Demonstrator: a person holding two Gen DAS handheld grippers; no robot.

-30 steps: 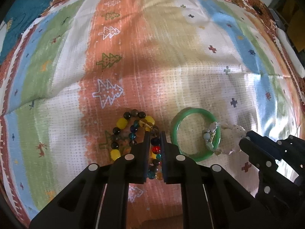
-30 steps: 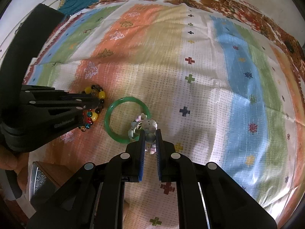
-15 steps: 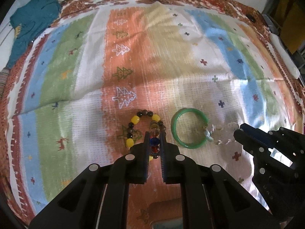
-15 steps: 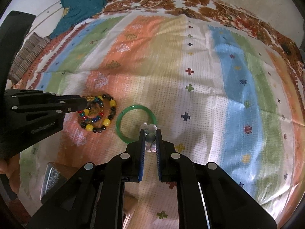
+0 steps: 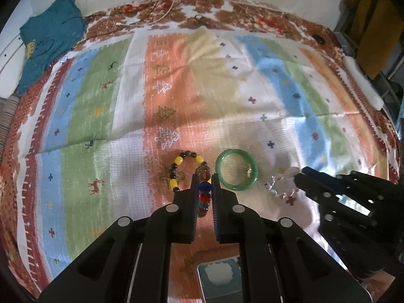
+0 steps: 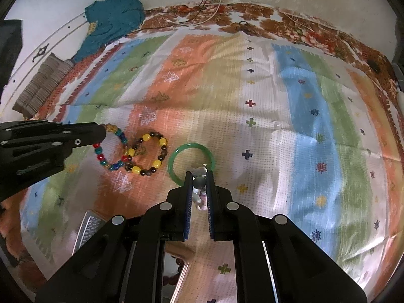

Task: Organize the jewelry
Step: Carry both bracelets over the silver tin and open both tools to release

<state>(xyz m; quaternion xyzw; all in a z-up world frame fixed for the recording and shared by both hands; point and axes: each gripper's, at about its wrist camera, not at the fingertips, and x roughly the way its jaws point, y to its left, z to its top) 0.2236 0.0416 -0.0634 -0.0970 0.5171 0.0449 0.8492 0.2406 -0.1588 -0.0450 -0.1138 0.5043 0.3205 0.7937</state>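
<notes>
My left gripper [image 5: 204, 180] is shut on a multicoloured bead bracelet [image 5: 204, 194] and holds it above the striped cloth; in the right wrist view it [image 6: 111, 149] hangs from the left gripper [image 6: 102, 133]. A yellow-and-brown bead bracelet [image 5: 180, 170] [image 6: 149, 157] lies on the cloth. A green bangle [image 5: 237, 173] [image 6: 192, 162] lies beside it. My right gripper [image 6: 199, 176] is shut on a clear crystal bead bracelet [image 6: 198, 189], lifted just right of the bangle; it also shows in the left wrist view [image 5: 281, 183] at the right gripper [image 5: 300, 174].
A striped patterned cloth [image 5: 227, 88] covers the surface. A metal tray [image 5: 219, 280] [image 6: 88, 229] sits at the near edge below the grippers. A teal garment [image 5: 48, 38] and a folded striped cloth [image 6: 40, 85] lie at the far left. Cables [image 5: 164, 7] lie at the back.
Both grippers have risen and pulled back toward me. The multicoloured bracelet has come up off the yellow-and-brown one. The crystal bracelet has come off the green bangle.
</notes>
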